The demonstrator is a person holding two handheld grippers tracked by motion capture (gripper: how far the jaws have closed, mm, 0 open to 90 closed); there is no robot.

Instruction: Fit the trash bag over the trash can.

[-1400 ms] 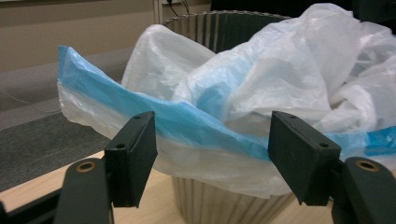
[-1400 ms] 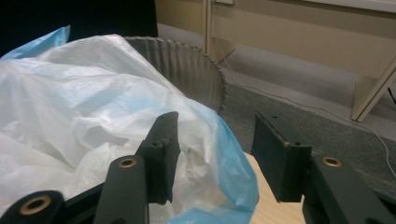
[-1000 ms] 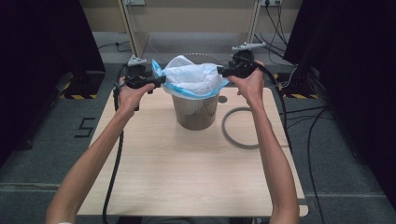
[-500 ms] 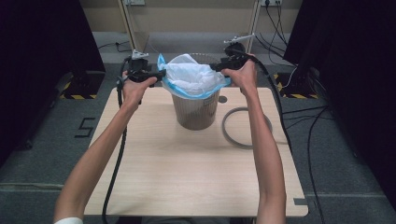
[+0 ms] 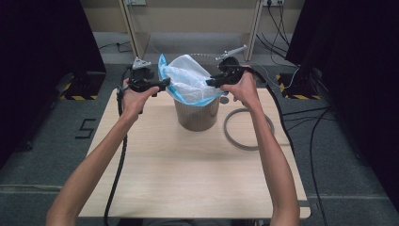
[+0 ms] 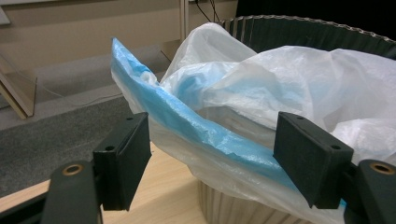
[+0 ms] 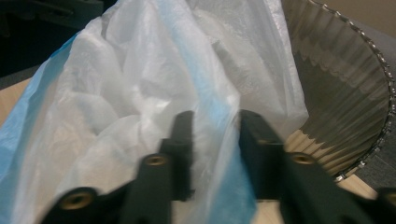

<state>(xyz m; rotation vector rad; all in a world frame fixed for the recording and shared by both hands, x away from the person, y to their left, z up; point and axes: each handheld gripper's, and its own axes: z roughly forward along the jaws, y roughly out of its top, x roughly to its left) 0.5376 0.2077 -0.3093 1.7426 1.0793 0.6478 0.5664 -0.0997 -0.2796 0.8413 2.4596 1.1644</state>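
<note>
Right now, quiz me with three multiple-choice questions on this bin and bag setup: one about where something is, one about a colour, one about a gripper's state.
1. Where does the grey ring lie?
A. on the table, right of the bin
B. inside the bin
C. on the floor

2. What colour is the bag's edge band?
A. red
B. blue
C. green

3. How do the left gripper's jaws stand?
A. shut on the ring
B. shut on nothing
C. open, with the bag's edge between them

A: the ring lies on the table beside the bin.
B: a blue band runs along the rim.
C: its pads stand wide apart.
</note>
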